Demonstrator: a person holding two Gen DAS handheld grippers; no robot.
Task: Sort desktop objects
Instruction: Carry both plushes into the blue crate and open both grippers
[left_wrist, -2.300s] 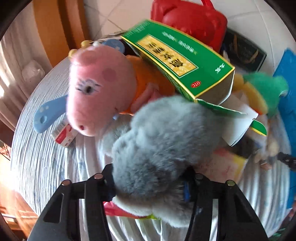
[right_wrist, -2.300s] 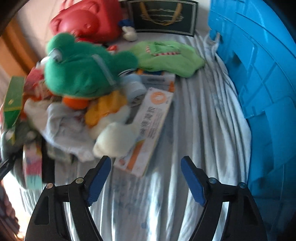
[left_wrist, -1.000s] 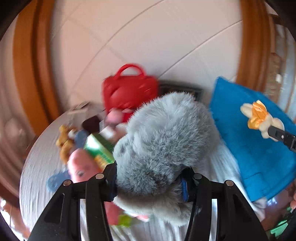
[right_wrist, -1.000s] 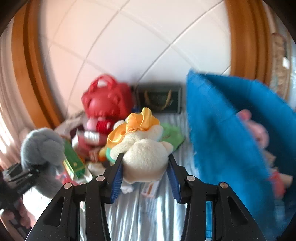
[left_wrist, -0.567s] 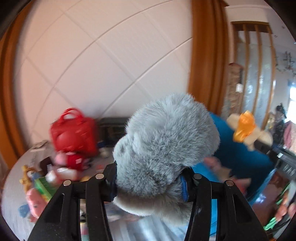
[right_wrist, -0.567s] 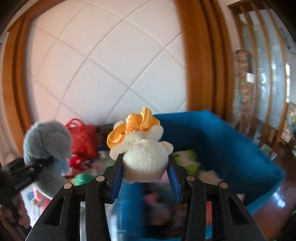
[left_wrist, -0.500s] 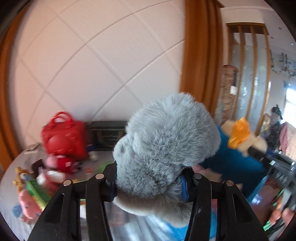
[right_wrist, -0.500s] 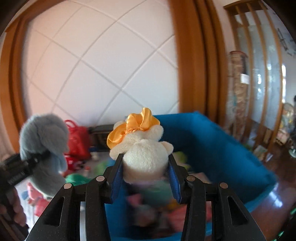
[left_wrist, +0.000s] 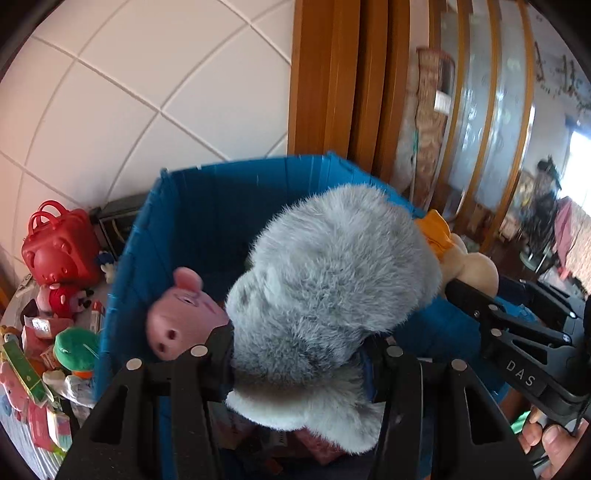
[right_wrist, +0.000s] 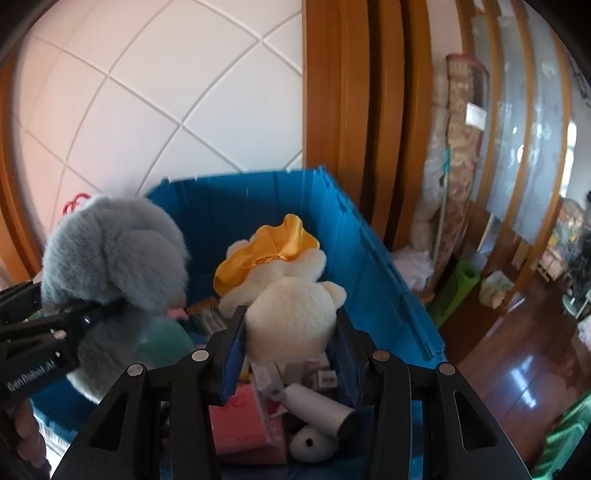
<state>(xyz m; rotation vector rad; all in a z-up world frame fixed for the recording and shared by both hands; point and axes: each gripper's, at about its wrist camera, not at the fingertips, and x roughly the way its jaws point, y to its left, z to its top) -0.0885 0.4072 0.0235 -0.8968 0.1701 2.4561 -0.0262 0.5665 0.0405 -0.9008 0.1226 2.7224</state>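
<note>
Left gripper (left_wrist: 299, 354) pinched a grey plush toy (left_wrist: 332, 295), right gripper (right_wrist: 288, 354) a cream plush toy (right_wrist: 291, 314), both over the blue bin (right_wrist: 354, 236). Held close together; releasing could bump one off the rim.

Left gripper (left_wrist: 299, 354) pitched downward, jaws part-closed and clamped on a grey plush toy (left_wrist: 328, 280) bulging above them; right gripper (right_wrist: 290, 341) alongside, likewise tilted down, jaws pinching a cream plush toy (right_wrist: 291, 310) between the pads.
</note>
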